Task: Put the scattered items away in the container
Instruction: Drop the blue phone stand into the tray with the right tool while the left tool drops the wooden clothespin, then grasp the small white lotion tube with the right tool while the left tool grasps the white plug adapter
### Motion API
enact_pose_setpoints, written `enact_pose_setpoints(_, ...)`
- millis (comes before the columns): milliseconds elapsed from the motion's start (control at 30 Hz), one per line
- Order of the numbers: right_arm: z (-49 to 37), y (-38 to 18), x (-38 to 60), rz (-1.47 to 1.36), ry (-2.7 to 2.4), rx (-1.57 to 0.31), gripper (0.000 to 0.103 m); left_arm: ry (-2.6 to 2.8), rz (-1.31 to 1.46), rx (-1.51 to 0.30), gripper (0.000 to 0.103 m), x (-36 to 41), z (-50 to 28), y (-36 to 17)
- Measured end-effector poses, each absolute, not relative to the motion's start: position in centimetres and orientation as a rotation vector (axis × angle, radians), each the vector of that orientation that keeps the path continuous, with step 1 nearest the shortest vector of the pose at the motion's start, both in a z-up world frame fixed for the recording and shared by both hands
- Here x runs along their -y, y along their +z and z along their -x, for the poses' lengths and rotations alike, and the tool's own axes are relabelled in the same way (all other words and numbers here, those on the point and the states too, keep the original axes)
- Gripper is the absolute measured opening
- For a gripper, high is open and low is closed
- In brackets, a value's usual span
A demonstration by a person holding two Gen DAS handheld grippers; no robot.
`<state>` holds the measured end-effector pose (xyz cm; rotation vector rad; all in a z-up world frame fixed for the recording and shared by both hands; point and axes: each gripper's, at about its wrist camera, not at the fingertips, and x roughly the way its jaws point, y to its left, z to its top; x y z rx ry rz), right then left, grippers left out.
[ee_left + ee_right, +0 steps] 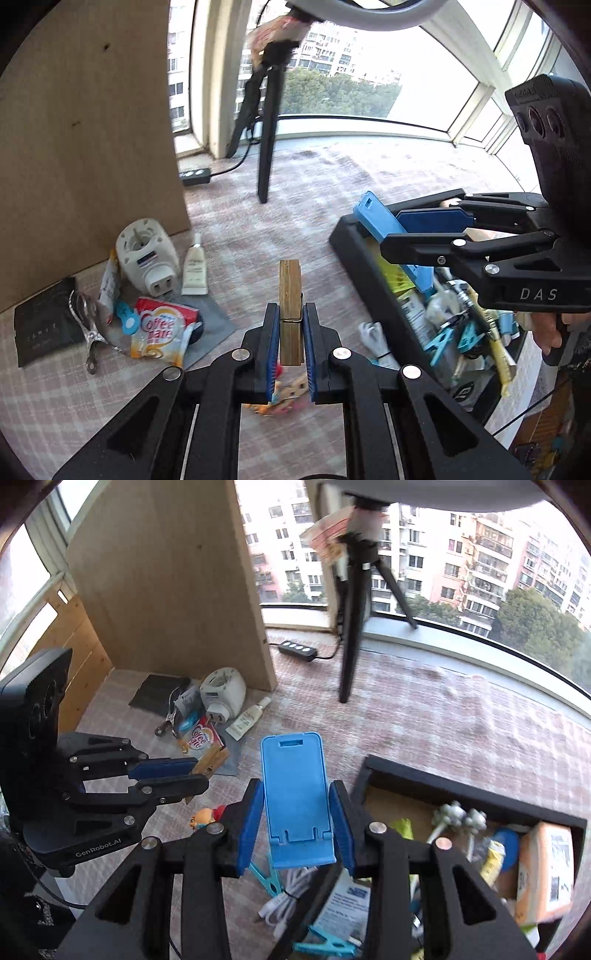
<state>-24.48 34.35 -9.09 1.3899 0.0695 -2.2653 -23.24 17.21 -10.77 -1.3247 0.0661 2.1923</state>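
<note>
Wooden clothespin (290, 312) upright in left gripper (290, 334).

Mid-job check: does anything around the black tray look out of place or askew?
Yes. A white cable and a teal clothespin lie on the floor just outside the tray, not in it. Nothing looks spilled or broken. The left gripper holds a wooden clothespin upright; the right gripper holds a blue phone stand.

Strong daylight is admitted through the windows (369, 62); sky is overexposed, edges are fisheye-curved, and slight blur is noted.
</note>
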Motion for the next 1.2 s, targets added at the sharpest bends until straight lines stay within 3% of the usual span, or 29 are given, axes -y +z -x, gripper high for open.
enact_pose_setpoints(400,20.9,-7.5,-50.9,-1.538,-2.614,0.065,0.036,2.047,1.226,-0.126,0.012,-28.4,20.2,-8.8)
enact_pose_setpoints(433,20.7,-7.5,-51.4,-1.536,-2.621,0.064,0.038,2.024,1.231,-0.131,0.018,-29.0,19.9,-8.7)
enact_pose_setpoints(467,20.5,-7.4,-51.9,-1.539,-2.639,0.062,0.048,2.014,1.248,-0.141,0.028,-29.5,19.6,-8.7)
enact_pose_setpoints(500,20.2,-7.2,-52.3,-1.538,-2.675,0.064,0.055,2.022,1.247,-0.146,0.050,-29.8,19.2,-8.6)
enact_pose_setpoints(533,19.8,-6.8,-52.5,-1.509,-2.712,0.069,0.063,2.039,1.223,-0.155,0.051,-29.8,18.7,-8.5)
enact_pose_setpoints(967,19.5,-5.6,-47.3,-1.362,-2.629,0.114,0.063,2.231,1.238,-0.147,0.039,-23.0,19.6,-7.9)
enact_pose_setpoints(1200,21.8,-7.4,-40.2,-1.390,-2.466,0.165,0.061,2.326,1.273,-0.284,0.039,-16.5,23.6,-9.2)
